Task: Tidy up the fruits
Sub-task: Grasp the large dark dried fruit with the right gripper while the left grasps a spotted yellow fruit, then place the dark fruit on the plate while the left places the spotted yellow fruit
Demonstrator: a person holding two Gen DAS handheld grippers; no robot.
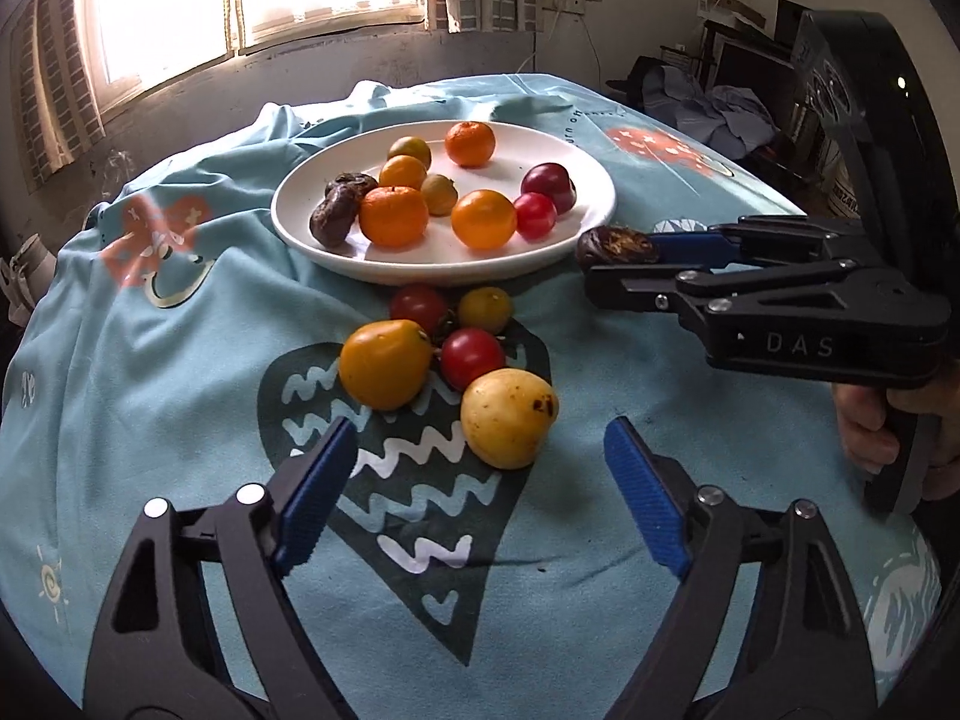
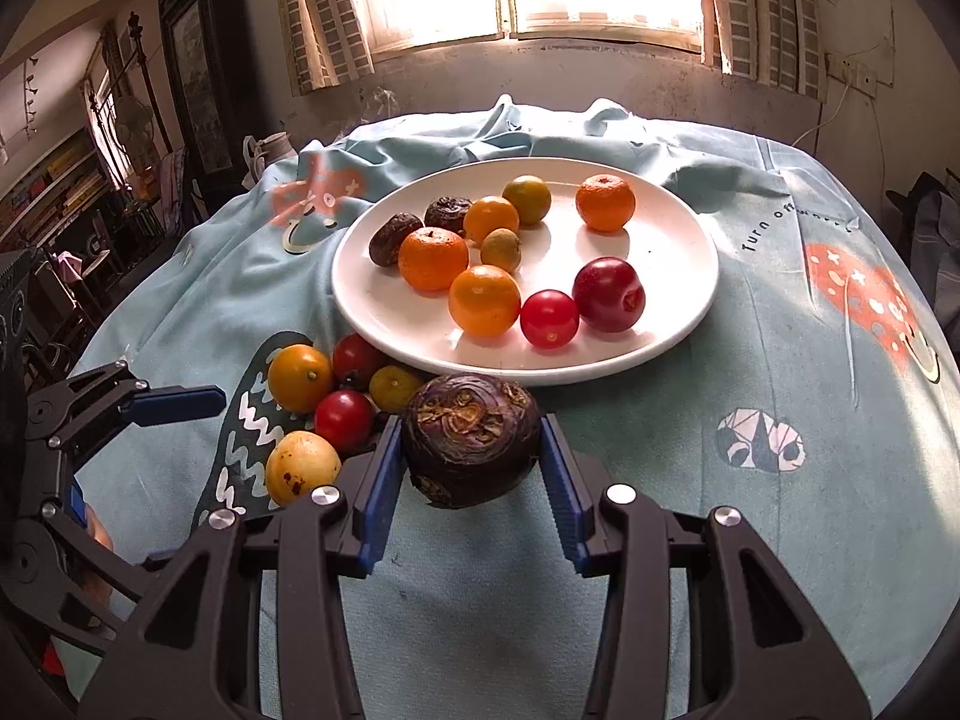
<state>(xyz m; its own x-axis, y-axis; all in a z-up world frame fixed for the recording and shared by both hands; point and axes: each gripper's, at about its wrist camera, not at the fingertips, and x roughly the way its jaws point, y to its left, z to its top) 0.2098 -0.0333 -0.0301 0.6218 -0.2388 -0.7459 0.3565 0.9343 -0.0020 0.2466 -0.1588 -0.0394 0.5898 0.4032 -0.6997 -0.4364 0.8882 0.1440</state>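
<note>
Right gripper (image 2: 471, 450) pinches a dark, wrinkled fruit (image 2: 471, 438) between its blue pads, held off the cloth just short of the near rim of the white plate (image 2: 672, 324). Plate carries oranges, two red fruits, two dark ones. Left gripper (image 1: 474, 468) spread wide, holding nothing, low over the blue tablecloth (image 1: 180, 396). Ahead of it, a loose cluster beside the plate: yellow fruit (image 1: 509, 417), orange one, small tomatoes.

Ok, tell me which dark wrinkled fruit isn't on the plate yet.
The dark fruit gripped between the right gripper fingers; the other two lie on the white plate.
</note>
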